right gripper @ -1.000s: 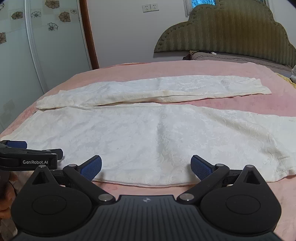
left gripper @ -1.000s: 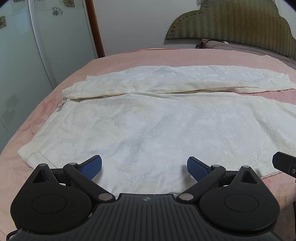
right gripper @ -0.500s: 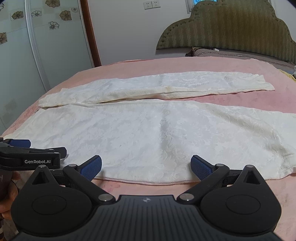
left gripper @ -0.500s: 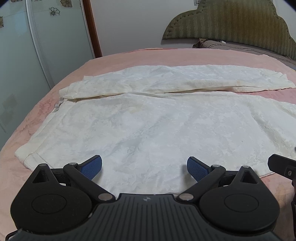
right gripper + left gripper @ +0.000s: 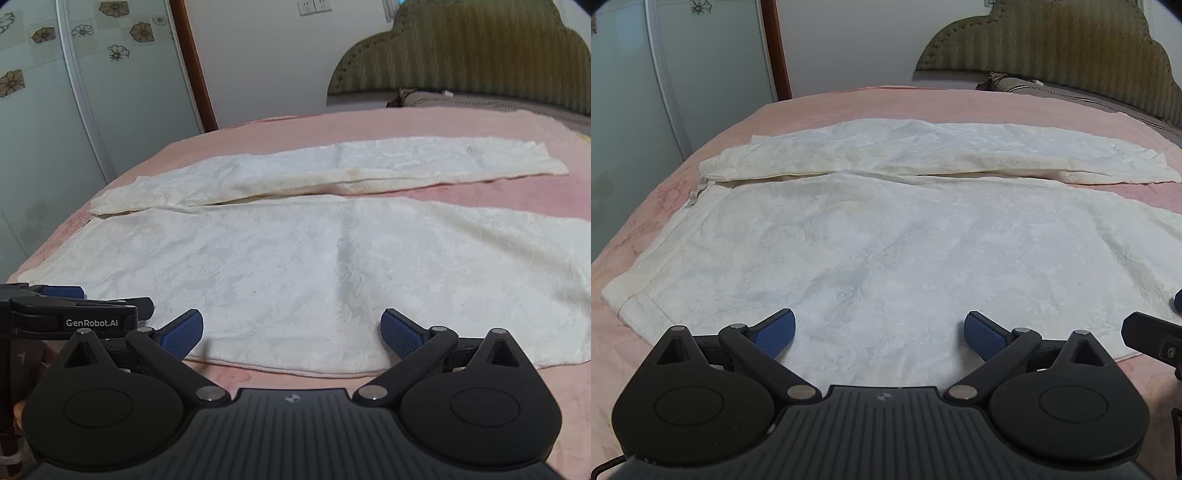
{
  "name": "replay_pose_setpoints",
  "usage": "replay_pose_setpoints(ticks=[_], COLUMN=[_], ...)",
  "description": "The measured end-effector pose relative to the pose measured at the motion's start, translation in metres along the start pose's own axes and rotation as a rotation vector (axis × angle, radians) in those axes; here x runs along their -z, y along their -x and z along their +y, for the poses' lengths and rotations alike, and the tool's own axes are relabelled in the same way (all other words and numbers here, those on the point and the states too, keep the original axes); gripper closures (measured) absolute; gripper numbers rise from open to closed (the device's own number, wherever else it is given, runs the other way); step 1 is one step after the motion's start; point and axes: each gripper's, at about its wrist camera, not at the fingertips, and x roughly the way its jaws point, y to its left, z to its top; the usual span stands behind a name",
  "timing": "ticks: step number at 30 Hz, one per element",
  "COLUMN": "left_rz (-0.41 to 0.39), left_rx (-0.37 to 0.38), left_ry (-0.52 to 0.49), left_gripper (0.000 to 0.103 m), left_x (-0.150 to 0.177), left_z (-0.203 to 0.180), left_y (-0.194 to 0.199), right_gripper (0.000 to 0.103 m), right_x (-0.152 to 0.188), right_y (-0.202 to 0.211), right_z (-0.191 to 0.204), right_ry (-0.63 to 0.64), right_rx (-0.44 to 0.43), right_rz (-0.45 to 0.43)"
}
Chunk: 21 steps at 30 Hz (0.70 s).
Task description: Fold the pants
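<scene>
White patterned pants (image 5: pixel 886 236) lie spread flat on a pink bed (image 5: pixel 849 103), waistband at the left, both legs running right. The far leg (image 5: pixel 332 173) and the near leg (image 5: pixel 332 266) lie apart, pink showing between them at the right. My left gripper (image 5: pixel 880 331) is open and empty, over the near edge by the waist end. My right gripper (image 5: pixel 291 332) is open and empty, over the near leg's near edge. The left gripper also shows at the left of the right wrist view (image 5: pixel 74 314).
A green padded headboard (image 5: pixel 461 62) and a pillow (image 5: pixel 1034 86) stand at the far right. Frosted sliding doors with flower prints (image 5: pixel 74 92) and a brown door frame (image 5: pixel 192 66) are at the left. The bed's left edge curves away near the waistband.
Both grippers have moved slightly forward and lower over the near edge of the pants. The jaws stay open. The pants have not moved.
</scene>
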Motion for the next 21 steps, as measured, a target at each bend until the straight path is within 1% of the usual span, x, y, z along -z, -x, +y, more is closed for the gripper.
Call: replay_pose_setpoints(ticks=[5,7,9,10,13,15,17,19,20,21], left_rz=[0.005,-0.010,-0.039,-0.054,-0.096,-0.131,-0.159,-0.158,-0.149,-0.141], left_rx=[0.013,0.022,0.010,0.002,-0.026,-0.032,-0.046,-0.066,-0.084,-0.113], left_ry=[0.001,0.003,0.015,0.026,0.085,0.147,0.202,0.221,0.220,0.214], left_gripper=[0.005,0.005,0.005,0.005,0.006,0.005,0.005,0.003,0.003,0.003], left_x=[-0.002,-0.005,-0.009,-0.012,-0.027,-0.036,-0.049,-0.065,-0.073,-0.081], left_z=[0.002,0.003,0.006,0.008,0.022,0.035,0.049,0.061,0.067,0.072], left_y=[-0.002,-0.001,-0.001,-0.001,-0.007,-0.012,-0.018,-0.028,-0.034,-0.043], right_gripper=[0.000,0.000,0.000,0.000,0.000,0.000,0.000,0.000,0.000,0.000], right_x=[-0.002,-0.006,-0.015,-0.022,-0.047,-0.069,-0.088,-0.111,-0.121,-0.133], right_y=[-0.002,-0.003,-0.006,-0.008,-0.017,-0.029,-0.042,-0.062,-0.074,-0.091], right_z=[0.001,0.000,0.001,0.003,0.011,0.019,0.027,0.036,0.039,0.044], right_ry=[0.016,0.029,0.048,0.066,0.145,0.208,0.274,0.334,0.354,0.369], right_rx=[-0.010,-0.033,-0.058,-0.070,-0.174,-0.191,-0.202,-0.230,-0.251,-0.267], right_rz=[0.010,0.007,0.003,0.002,-0.012,-0.036,-0.086,-0.141,-0.146,-0.116])
